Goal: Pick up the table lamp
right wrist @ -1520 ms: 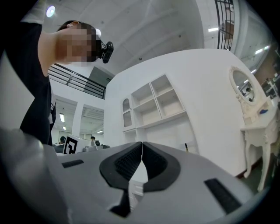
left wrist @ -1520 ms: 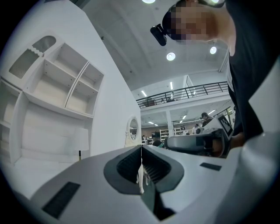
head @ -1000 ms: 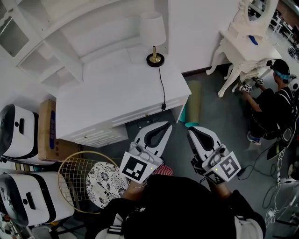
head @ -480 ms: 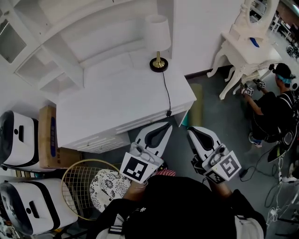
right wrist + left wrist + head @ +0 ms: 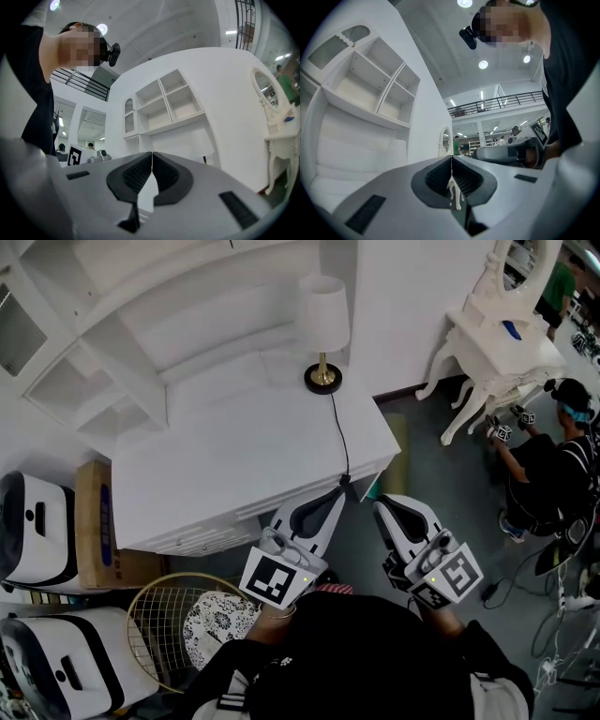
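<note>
Left claw [image 5: 336, 493] and right claw [image 5: 382, 505], both closed and empty, now nearer the white worktop [image 5: 225, 465] than a second ago; table lamp [image 5: 324, 320] stands upright at its far edge, untouched.

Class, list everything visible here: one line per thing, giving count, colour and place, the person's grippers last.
table lamp: one, white shade, black base, desk's back right
cord: one, black, from the table lamp to the desk's front edge
desk: one, white, centre
dressing table: one, white, upper right
cardboard box: one, brown, left of the desk
wire basket: one, pale, floor lower left
cases: two, white and black, far left
other person: one, dark clothes, crouching at right
left gripper: one, white and black, shut, empty
right gripper: one, white and black, shut, empty
</note>
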### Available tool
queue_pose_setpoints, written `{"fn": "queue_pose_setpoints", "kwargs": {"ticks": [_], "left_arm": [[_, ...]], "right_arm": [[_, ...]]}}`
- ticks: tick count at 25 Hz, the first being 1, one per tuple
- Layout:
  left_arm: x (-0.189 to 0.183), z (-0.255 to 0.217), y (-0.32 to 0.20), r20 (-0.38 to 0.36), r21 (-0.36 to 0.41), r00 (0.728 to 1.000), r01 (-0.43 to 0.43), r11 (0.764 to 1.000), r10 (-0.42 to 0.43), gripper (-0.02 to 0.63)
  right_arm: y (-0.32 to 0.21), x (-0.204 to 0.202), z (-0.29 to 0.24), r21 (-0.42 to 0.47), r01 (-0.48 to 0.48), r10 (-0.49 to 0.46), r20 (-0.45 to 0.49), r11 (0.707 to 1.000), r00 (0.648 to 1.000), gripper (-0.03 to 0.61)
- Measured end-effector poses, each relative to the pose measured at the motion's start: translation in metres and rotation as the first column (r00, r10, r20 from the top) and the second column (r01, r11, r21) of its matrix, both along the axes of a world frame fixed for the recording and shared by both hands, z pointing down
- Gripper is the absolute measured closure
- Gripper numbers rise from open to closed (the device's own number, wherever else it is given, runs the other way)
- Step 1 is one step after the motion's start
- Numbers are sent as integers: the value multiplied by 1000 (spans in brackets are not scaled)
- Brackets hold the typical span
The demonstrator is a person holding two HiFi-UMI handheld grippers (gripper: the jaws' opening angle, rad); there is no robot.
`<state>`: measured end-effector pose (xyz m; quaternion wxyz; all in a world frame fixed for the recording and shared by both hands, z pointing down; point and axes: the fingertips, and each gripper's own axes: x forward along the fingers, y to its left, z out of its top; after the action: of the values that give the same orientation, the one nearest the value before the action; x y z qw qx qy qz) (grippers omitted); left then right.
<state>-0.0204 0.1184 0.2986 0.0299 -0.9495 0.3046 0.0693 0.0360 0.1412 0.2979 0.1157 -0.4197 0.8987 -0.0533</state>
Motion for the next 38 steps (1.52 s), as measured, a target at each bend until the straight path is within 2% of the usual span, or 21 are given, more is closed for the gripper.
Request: {"fn": "queue_pose_setpoints", "kwargs": {"ticks": [13,27,38], "left_arm": [[-14,1,-18,-2,0,1000,-6,1000,6,600],[-9,-2,-11,4,-7,1000,-14,1000,14,600],[-4,-1,-34,17,-9,1000,16,1000,-16,600]], "right_arm": [[-15,-15,0,3,-7,7,-2,1000,1000,563],[-9,-13,-5,13,0,-1,3,1000,1000,563],[-36,-3,-4,-2,20,-20,4,1000,1000,563]]}}
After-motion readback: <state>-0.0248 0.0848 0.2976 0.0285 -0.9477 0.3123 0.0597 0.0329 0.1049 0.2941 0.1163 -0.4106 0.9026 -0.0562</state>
